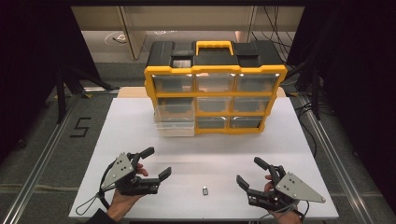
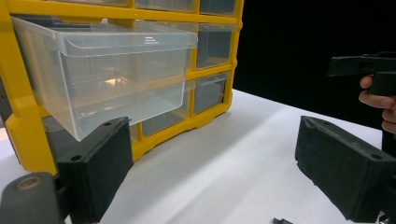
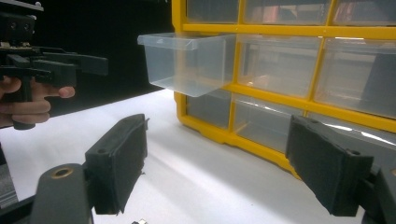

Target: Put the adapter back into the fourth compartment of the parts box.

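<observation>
Two open grippers waited near the desk's front edge, one small dark part lying between them.

One yellow-and-black organizer (image 1: 215,88) stood at the desk's (image 1: 140,126) back edge, showing nine clear drawers in three rows of three; one drawer (image 1: 175,122), in the left column, was pulled out toward the front, its long axis running left to right. One small dark part (image 1: 205,190) lay near the middle of the front edge, too small to tell which way it pointed. The left gripper (image 1: 156,162), held in the person's left hand (image 1: 122,198) near the front left corner, pointed up and to the right, jaws spread wide with nothing between them. The right gripper (image 1: 250,171), near the front right corner, pointed up and to the left, jaws likewise apart and empty.
</observation>
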